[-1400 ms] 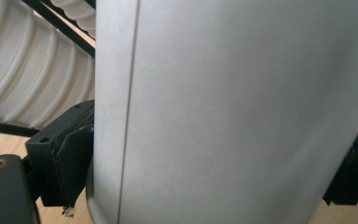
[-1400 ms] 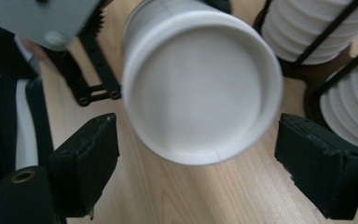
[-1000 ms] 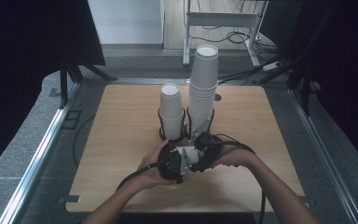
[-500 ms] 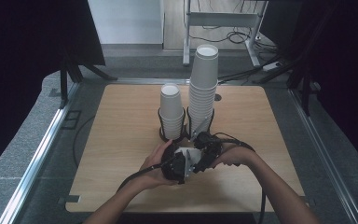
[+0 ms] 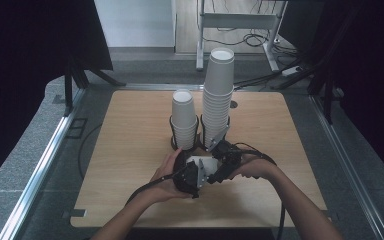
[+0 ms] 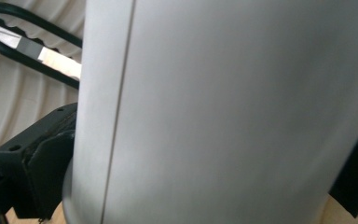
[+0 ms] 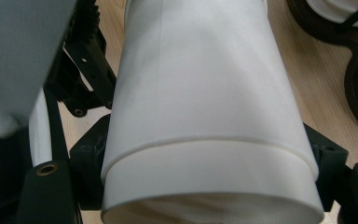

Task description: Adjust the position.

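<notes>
Two paper-cup stacks stand in black wire holders on the wooden table (image 5: 130,130): tall stack (image 5: 218,95) right, short stack (image 5: 184,117) left. Near the front edge you hold two nested white cups (image 7: 205,130) between both tools. Right gripper (image 5: 226,161) has just been closing, jaws flanking the cups' rim end. Left gripper (image 5: 190,177) just sprang wide, jaws beside the wall. Keep the right squeeze gentle; pull straight to separate.
</notes>
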### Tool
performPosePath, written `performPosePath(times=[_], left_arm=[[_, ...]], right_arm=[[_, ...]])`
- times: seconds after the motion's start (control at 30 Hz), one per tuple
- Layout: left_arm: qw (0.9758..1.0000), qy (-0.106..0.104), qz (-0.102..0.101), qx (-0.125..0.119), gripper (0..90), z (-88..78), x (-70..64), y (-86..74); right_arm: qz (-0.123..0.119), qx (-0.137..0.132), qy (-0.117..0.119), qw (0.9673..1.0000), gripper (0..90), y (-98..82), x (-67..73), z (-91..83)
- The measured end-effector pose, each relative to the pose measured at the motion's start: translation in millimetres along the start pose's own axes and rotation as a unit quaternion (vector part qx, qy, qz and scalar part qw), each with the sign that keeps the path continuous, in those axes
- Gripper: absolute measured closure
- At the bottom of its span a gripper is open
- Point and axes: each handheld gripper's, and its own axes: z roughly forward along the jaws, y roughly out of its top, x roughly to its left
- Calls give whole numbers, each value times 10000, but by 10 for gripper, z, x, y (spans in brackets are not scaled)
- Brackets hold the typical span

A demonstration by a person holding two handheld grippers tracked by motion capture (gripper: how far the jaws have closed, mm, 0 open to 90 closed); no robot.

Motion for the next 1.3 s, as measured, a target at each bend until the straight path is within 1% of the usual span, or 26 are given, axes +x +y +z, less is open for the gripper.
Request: performPosePath(times=[0.1,0.23,0.3,0.4,0.43,0.47,0.53,0.57,0.6,0.67,0.73,0.77,0.8,0.83,0.87,0.9,0.97,1.03,1.07,1.1,1.13,1.17,1.2,1.23,1.27,1.3], left_arm=[[9999,6,-100,-100,0,-14,-3,-14],[9999,-99,43,-67,0,-77,8,-62],[9999,-116,6,-114,25,-103,17,-89],[9995,-91,-242,-197,39,-138,59,-161],[9995,-91,-242,-197,50,-138,59,-161],[9981,-178,-557,-216,64,-154,96,-216],[9955,-323,-855,-265,147,-160,137,-273],[9939,-395,-998,-257,180,-160,163,-304],[9939,-395,-998,-257,150,-160,163,-304],[9905,-437,-1285,-226,176,-156,198,-367],[9880,-499,-1450,-195,152,-138,222,-427],[9880,-499,-1450,-195,151,-138,222,-427],[9862,-547,-1551,-203,143,-130,232,-454],[9862,-547,-1551,-203,145,-130,232,-454],[9845,-605,-1632,-204,144,-121,242,-474],[9845,-605,-1632,-204,144,-121,242,-474],[9828,-619,-1720,-268,143,-123,249,-493],[9785,-727,-1890,-385,142,-133,258,-514],[9785,-727,-1890,-385,142,-133,258,-514],[9760,-786,-1980,-457,142,-138,260,-520],[9693,-969,-2181,-598,141,-152,280,-533],[9666,-1023,-2258,-647,138,-158,287,-537],[9666,-1023,-2258,-647,139,-158,287,-537],[9628,-1109,-2356,-719,141,-166,299,-545],[9583,-1208,-2465,-800,141,-174,311,-554],[9500,-1346,-2637,-988,141,-195,325,-574]], right_arm=[[81,-51,15,10000,228,-68,-20,6],[222,-204,-15,9995,228,-174,-61,-14],[249,-325,-19,9992,228,-224,-71,-47],[352,-468,-101,9982,228,-278,-84,-103],[377,-511,-122,9979,228,-296,-89,-123],[400,-563,-147,9975,227,-311,-89,-139],[415,-691,-212,9965,226,-334,-88,-164],[474,-777,-243,9956,226,-345,-80,-176],[474,-777,-243,9956,226,-345,-80,-176],[461,-942,-275,9941,225,-380,-57,-197],[471,-1005,-290,9934,225,-392,-42,-203],[471,-1005,-290,9934,225,-392,-42,-203],[422,-1110,-328,9924,224,-402,-29,-206],[417,-1146,-337,9920,224,-405,-25,-211],[414,-1221,-341,9911,224,-407,-22,-216],[414,-1221,-341,9911,224,-407,-22,-216],[433,-1444,-361,9879,224,-416,-10,-234],[445,-1585,-376,9857,224,-423,-1,-244],[447,-1659,-393,9843,224,-427,4,-247],[447,-1659,-393,9843,224,-427,4,-247],[458,-1796,-403,9818,224,-436,11,-248],[458,-1882,-428,9801,224,-444,21,-244],[447,-1944,-452,9789,224,-450,28,-240],[443,-2041,-464,9768,224,-459,33,-232],[443,-2041,-464,9768,224,-459,33,-232],[468,-2241,-493,9722,224,-480,50,-215]])
